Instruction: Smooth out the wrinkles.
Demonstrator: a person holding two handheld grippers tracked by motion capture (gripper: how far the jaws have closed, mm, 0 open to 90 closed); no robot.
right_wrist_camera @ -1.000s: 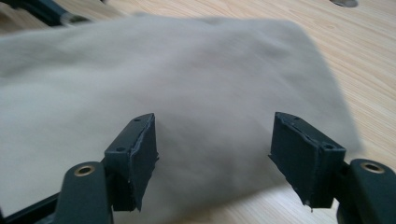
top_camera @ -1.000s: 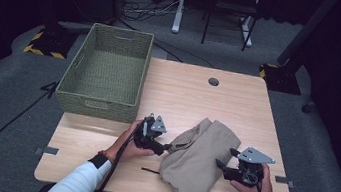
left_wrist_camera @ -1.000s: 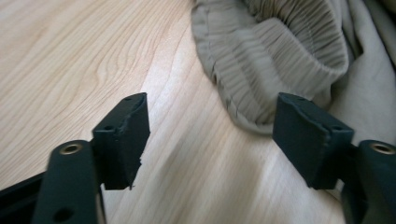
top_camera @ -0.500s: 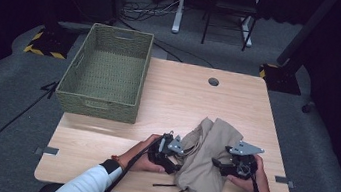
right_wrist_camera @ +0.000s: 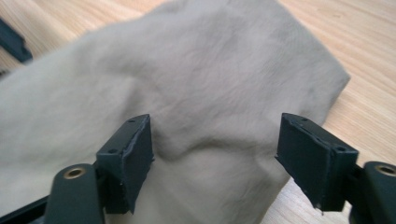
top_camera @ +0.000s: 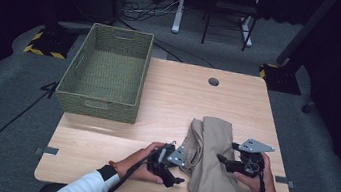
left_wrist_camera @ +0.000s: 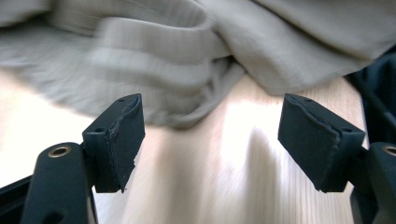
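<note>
Jaws of both the left gripper [top_camera: 181,159] and right gripper [top_camera: 221,160] had just been opening and stood wide, gripping nothing, flanking the folded cloth [top_camera: 210,157] at the table's [top_camera: 177,102] near right, apparently for pinching its edges.

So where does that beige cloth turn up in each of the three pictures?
High view: the beige cloth lies bunched at the near right of the table, between the two grippers.
Left gripper view: the cloth fills the top, folded, beyond the open jaws.
Right gripper view: the cloth spreads across the middle, behind and between the open jaws.
Shared landmark: the pale wooden table top under the cloth.
</note>
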